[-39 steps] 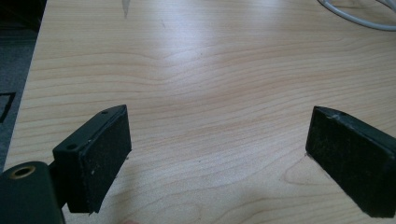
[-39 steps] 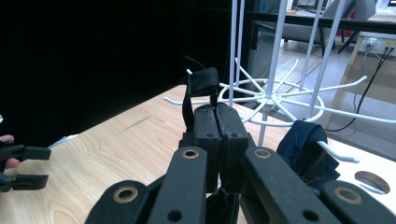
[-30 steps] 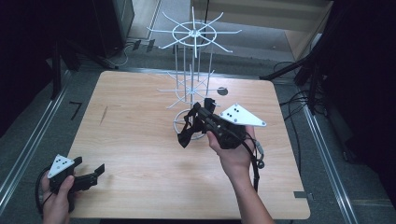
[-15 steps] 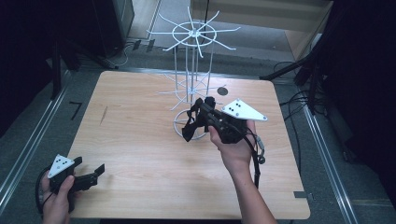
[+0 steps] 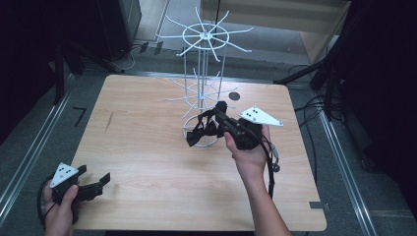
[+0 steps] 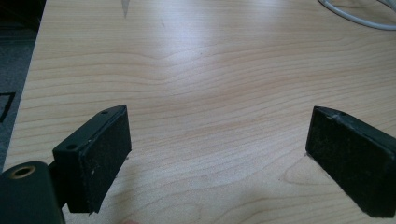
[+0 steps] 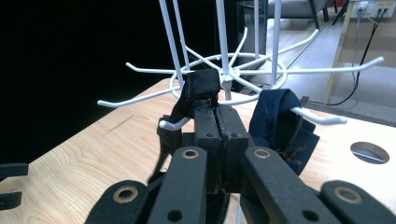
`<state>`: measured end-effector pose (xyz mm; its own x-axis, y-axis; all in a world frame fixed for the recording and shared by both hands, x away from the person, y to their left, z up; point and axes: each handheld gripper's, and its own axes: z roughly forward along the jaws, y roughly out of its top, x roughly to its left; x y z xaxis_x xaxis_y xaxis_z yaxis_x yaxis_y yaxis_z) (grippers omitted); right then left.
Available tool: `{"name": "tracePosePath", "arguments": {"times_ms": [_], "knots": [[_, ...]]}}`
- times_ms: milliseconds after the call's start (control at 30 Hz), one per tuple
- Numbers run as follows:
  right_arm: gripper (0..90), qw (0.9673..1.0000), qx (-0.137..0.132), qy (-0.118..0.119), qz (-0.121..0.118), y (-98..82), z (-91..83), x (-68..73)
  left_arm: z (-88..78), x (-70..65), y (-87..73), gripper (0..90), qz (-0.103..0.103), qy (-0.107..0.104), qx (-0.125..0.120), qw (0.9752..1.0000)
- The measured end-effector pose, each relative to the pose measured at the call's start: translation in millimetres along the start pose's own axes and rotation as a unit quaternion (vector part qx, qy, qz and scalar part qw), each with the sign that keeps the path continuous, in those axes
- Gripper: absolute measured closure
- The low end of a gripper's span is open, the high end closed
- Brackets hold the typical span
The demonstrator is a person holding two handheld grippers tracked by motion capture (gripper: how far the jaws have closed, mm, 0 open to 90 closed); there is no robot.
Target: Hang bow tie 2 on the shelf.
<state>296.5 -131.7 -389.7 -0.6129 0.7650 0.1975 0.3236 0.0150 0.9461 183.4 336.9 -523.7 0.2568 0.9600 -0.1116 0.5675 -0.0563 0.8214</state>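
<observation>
Right gripper view: right gripper (image 7: 215,122) clenched on black strap (image 7: 201,85), draped over rack (image 7: 224,70) hook – dark cloth (image 7: 275,122) on neighbouring hook. Left gripper (image 6: 219,154) released, over table (image 6: 224,70).

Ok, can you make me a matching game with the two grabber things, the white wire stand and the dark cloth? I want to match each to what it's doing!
Things:
1. Left gripper
2. Right gripper
3. White wire rack with hooked arms
4. Dark blue cloth piece

States:
A. Standing upright at the far side of the wooden table
B. Jaws wide open above bare wood
C. Draped over a white hook
D. Jaws shut on a black strap

Pairs: 1-B, 2-D, 3-A, 4-C
</observation>
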Motion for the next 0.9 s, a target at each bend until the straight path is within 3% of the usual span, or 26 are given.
{"name": "tracePosePath", "arguments": {"times_ms": [367, 633, 900], "knots": [[90.0, 0.9998, -0.006, 0.016, -0.011, -0.7, -3.1, 9.5, 0.0, 0.0, 0.0, 7.3, 0.0, 0.0, -0.001, 1.0], [90.0, 0.999, -0.023, 0.028, -0.026, 10.1, -11.3, 20.2, 0.0, 0.1, 0.0, 7.3, 0.0, 0.0, 0.0, 1.0], [90.0, 0.9988, -0.029, 0.03, -0.026, 16.1, -16.5, 18.2, 0.0, 0.0, 0.0, 7.3, 0.001, 0.001, -0.001, 1.0]]}}
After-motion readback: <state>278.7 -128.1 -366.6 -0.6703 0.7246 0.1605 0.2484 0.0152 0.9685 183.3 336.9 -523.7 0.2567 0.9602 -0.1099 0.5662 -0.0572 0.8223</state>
